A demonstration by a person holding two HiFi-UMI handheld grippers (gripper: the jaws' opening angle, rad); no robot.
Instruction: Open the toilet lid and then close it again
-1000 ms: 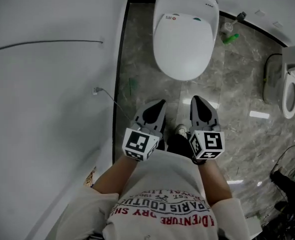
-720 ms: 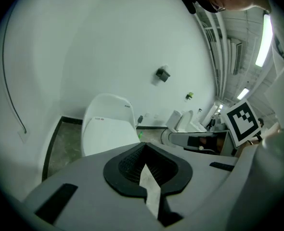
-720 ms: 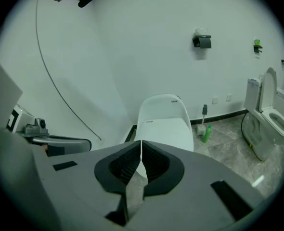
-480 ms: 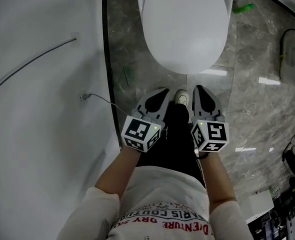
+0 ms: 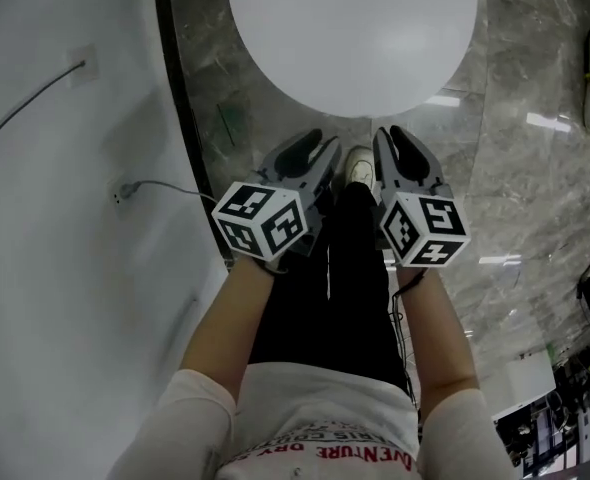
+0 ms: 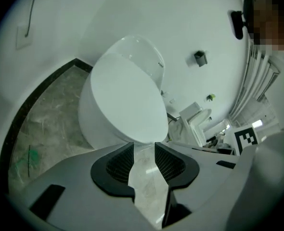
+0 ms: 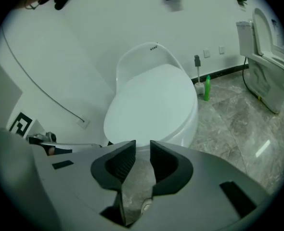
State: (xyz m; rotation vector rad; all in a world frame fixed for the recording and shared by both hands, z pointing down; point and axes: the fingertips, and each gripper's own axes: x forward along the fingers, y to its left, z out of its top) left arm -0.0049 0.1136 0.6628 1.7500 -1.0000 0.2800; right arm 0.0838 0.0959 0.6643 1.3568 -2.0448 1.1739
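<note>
The white toilet's lid [image 5: 350,28] lies closed and fills the top of the head view. Both grippers hang just short of its front rim, not touching it. My left gripper [image 5: 310,153] is opening, and only floor shows through the wide gap between its jaws. In the left gripper view the lid [image 6: 125,100] rises right beyond the left gripper [image 6: 144,146]. My right gripper [image 5: 395,143] is opening too, with a narrower gap and nothing in it. The right gripper view has the lid [image 7: 151,100] straight ahead of the right gripper [image 7: 143,146].
A white wall [image 5: 55,218] with a thin cable [image 5: 145,183] runs close on the left. The person's shoe [image 5: 358,165] stands on the marble floor between the grippers. A green bottle [image 7: 207,88] and a toilet brush [image 7: 198,76] stand right of the toilet, and a second toilet [image 7: 262,57] further right.
Both grippers have dropped and moved in to the lid's front rim, and the head view has closed in on the toilet. Both pairs of jaws have parted, the left more.
</note>
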